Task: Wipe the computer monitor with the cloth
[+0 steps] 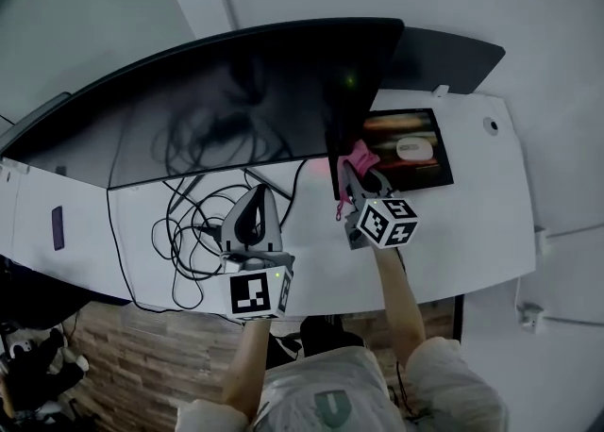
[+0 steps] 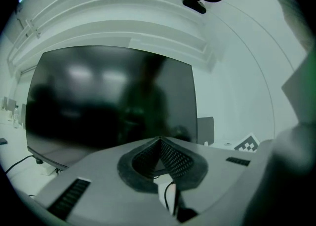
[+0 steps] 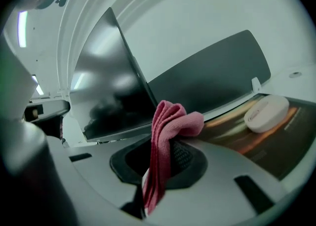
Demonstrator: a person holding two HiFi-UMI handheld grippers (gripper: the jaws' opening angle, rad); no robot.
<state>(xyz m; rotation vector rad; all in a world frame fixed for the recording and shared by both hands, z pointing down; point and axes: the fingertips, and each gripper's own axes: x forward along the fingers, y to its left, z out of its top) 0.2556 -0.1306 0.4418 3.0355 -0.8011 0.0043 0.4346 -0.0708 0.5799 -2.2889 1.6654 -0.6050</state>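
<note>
Your left gripper (image 1: 255,199) hangs near the tangled black cables (image 1: 189,241), jaws pressed together on nothing. Beyond stands the wide curved black monitor (image 1: 236,109). Your right gripper (image 1: 357,168) pinches the folded pink cloth (image 1: 360,153) near the monitor's right edge.

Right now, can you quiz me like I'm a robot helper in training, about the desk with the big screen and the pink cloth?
1. True or false: the left gripper holds the pink cloth.
2. What lies on the mouse pad? A) a white computer mouse B) a cup C) a banana
3. Fill in: the tangled cables lie on the white desk in front of the curved ____.

Key
1. False: the right gripper is shut on it; the left is shut and empty.
2. A
3. monitor
</note>
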